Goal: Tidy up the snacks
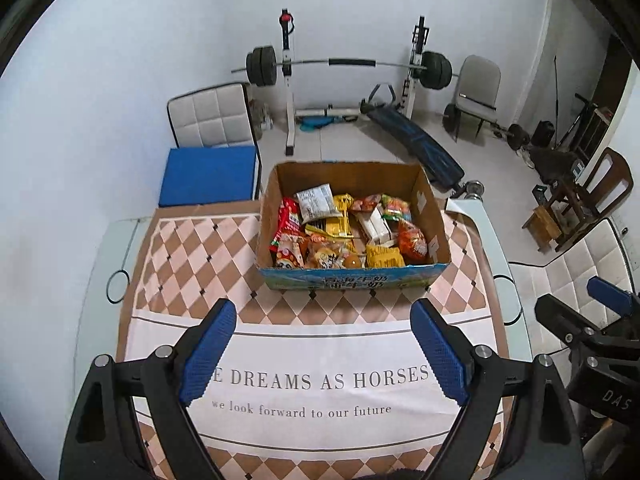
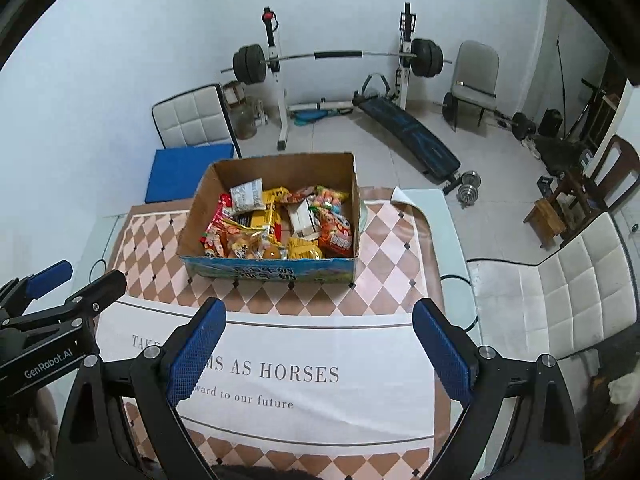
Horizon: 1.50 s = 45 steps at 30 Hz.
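An open cardboard box (image 1: 432,216) (image 2: 200,216) with a blue printed front stands on the far part of the table. Several snack packets (image 1: 344,232) (image 2: 276,228) fill it: red, yellow, orange and white wrappers. My left gripper (image 1: 324,316) hangs above the near part of the table, open, with nothing between its blue pads. My right gripper (image 2: 320,316) is held the same way beside it, open and empty. Both sit well short of the box. Each gripper shows at the edge of the other's view.
A checked tablecloth (image 1: 192,264) with printed words covers the glass table (image 1: 100,248). White padded chairs (image 2: 560,288) stand at the right and behind the table, one with a blue cushion (image 1: 208,176). A barbell rack (image 1: 288,80), bench and dumbbells (image 2: 468,188) fill the floor beyond.
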Tool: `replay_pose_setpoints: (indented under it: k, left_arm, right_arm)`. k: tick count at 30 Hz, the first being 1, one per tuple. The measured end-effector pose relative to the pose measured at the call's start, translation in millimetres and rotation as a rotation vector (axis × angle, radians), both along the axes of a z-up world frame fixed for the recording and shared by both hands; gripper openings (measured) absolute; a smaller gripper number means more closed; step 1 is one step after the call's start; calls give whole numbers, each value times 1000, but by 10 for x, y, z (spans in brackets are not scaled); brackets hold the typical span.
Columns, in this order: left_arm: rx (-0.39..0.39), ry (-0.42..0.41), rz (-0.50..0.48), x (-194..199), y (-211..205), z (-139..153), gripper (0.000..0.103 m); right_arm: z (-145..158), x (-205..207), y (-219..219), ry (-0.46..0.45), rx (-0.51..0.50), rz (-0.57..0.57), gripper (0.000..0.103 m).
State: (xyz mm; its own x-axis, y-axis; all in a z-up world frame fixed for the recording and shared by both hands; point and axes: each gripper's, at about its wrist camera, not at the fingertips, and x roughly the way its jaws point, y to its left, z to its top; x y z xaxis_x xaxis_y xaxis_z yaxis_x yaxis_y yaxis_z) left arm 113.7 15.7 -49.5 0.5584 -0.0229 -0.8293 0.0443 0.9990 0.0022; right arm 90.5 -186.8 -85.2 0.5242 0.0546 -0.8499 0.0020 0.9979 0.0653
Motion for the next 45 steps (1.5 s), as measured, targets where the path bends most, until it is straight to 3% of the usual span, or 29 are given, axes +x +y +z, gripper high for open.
replay_pose_setpoints:
  k: [7,14,19,26,45]
  left_arm:
    - [-14,-46,4,-204,38,219,89]
    - [-35,-82,5,-267,28,308,89]
    - [-34,-99,4,-158,32,256,97]
    - [21,-127,-1,27,-84,125,97]
    - [21,-135,16,327,-107,40,97]
  right_arm:
    - [324,-282,-35,-54,-6,-14,97]
    - [386,-356,-34,-58,-16,-17,97]
    - [353,-258,-33,-81,-38,-36,100]
    - [248,42,-59,-109,-46,-74,100]
    - [234,386,-82,-146,-69,-81,101]
